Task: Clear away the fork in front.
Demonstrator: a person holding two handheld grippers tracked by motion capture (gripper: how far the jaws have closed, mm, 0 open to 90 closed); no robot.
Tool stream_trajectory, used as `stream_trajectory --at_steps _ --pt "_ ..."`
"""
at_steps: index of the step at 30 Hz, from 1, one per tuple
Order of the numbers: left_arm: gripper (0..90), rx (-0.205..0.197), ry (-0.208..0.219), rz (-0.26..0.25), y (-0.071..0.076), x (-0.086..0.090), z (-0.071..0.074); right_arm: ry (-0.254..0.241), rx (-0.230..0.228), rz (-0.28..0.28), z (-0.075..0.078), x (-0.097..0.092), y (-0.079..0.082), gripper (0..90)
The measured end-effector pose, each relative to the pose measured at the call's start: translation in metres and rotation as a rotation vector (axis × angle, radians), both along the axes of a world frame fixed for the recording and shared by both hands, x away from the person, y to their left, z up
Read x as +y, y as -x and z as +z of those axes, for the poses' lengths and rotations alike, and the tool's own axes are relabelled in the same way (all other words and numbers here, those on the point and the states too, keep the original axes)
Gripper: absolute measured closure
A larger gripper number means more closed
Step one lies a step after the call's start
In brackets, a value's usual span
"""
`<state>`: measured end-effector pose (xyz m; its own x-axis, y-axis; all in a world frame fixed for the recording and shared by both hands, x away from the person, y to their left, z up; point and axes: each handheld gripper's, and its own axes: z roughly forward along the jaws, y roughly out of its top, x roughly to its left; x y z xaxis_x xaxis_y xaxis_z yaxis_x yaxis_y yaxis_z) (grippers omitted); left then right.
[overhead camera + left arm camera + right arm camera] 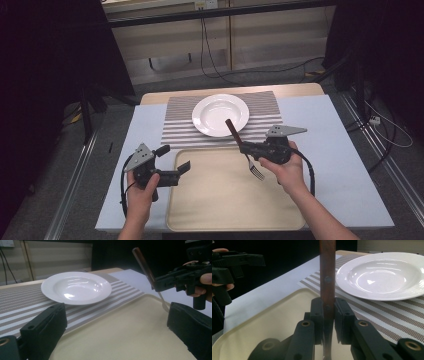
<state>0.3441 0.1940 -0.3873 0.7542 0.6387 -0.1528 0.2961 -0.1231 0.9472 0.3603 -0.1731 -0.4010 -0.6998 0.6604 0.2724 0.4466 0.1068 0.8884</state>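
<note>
Clamping the wooden-handled fork (246, 148) mid-length, the right gripper (243, 147) holds it over the tray (210, 210), handle slanting toward the white plate (220, 115), while the farther left gripper (176, 161) gapes empty.

A white plate (220, 114) sits on a striped placemat (176, 125), just behind a beige tray (220, 200).

wooden-handled fork (246, 148) — tilted, tines down — above the tray (220, 210)
</note>
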Motion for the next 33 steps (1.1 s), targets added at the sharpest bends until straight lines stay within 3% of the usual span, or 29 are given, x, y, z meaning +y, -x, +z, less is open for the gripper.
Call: stream_trajectory --at_steps 11,20,24,27,33 --pt "2.4 0.019 0.026 -0.019 -0.012 -0.019 0.003 0.018 -0.015 0.018 -0.004 0.01 0.005 78.7" --pt "2.3 0.02 0.018 -0.034 -0.017 -0.036 0.003 0.013 -0.018 0.016 -0.005 0.015 0.006 78.7" --pt "2.5 0.034 0.018 -0.032 -0.019 -0.045 0.005 0.014 -0.026 0.019 -0.006 0.019 0.007 78.6" --pt "2.8 0.048 0.045 -0.039 -0.022 -0.052 0.004 0.017 -0.039 0.021 -0.006 0.023 0.008 78.7" --pt "6.2 0.06 0.045 -0.051 -0.024 -0.063 0.004 0.013 -0.044 0.044 -0.005 0.031 0.01 78.6"
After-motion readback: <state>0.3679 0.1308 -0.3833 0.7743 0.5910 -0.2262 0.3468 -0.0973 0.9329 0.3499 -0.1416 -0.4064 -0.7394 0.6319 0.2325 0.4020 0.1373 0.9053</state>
